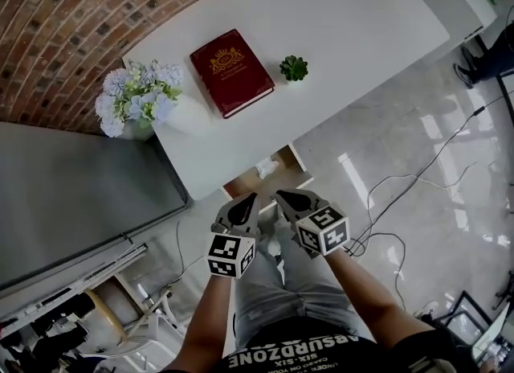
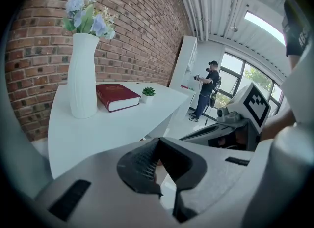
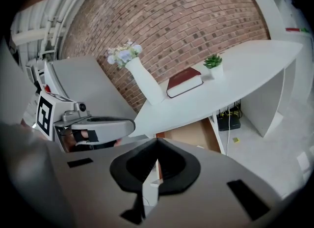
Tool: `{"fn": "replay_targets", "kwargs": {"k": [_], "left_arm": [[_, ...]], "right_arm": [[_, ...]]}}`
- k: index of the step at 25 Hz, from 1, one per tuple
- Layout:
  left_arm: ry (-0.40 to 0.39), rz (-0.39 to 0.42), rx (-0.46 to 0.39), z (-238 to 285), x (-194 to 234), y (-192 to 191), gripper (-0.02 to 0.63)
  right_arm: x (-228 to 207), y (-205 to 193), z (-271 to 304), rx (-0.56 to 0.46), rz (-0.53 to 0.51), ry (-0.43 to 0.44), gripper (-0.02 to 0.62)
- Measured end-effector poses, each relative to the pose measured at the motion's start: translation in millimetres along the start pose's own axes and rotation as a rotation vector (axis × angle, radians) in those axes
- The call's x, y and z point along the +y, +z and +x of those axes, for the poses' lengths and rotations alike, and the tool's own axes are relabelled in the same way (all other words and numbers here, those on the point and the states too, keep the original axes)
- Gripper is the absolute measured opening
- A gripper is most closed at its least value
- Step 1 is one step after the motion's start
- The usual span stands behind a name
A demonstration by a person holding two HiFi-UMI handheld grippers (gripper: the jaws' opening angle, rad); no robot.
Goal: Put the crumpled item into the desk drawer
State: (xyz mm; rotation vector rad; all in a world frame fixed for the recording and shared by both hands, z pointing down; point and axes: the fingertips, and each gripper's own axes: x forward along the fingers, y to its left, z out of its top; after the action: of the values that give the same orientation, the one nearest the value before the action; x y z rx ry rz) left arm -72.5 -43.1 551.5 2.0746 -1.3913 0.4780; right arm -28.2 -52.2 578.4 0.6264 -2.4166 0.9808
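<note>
Behind the counter [image 1: 353, 34], along its far side: a brick wall [image 1: 72, 26]. Right of the counter and out past its near edge: a glossy pale floor [image 1: 426, 162], crossed by thin cables [image 1: 401, 182]. Off the counter's left end: a flat grey panel [image 1: 72, 194]. Long, white and curved, the counter itself, carrying three things. Under the counter's near edge, pulled open: the drawer [image 1: 245, 180], brown inside. On the counter, about mid-length: a red book [image 1: 231, 71], lying flat, gold emblem up. On the counter's left corner: a white vase of flowers [image 1: 136, 98], upright, blooms pale blue and white. Just in front of the counter's near edge, side by side and close together: the left tongs [image 2: 157, 140] and the right tongs [image 3: 157, 142], both closed tip to tip, gripping nothing. On the counter, a little right of its middle: a small potted plant [image 1: 294, 67]. Beneath the counter's near edge, inside the open drawer: the crumpled item [image 1: 267, 168], white, touched by neither pair of tongs.
</note>
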Motion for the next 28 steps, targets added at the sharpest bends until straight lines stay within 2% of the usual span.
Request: {"fn": "replay_targets", "kwargs": {"k": [4,16,28], "left_arm": [[-0.003,-0.001,-0.005,-12,-9,7,0.006],[0.020,0.009,-0.037,-46,-12,26,0.006],[0.033,0.012,-0.058,-71,-14,28,0.006]], "right_arm": [[18,10,-11,0.006,-0.085,0.005,-0.003],[44,28,-31,0.022,-0.227,-0.009,-0.003],[58,33,-44,0.040,-0.286,-0.024,-0.003]]}}
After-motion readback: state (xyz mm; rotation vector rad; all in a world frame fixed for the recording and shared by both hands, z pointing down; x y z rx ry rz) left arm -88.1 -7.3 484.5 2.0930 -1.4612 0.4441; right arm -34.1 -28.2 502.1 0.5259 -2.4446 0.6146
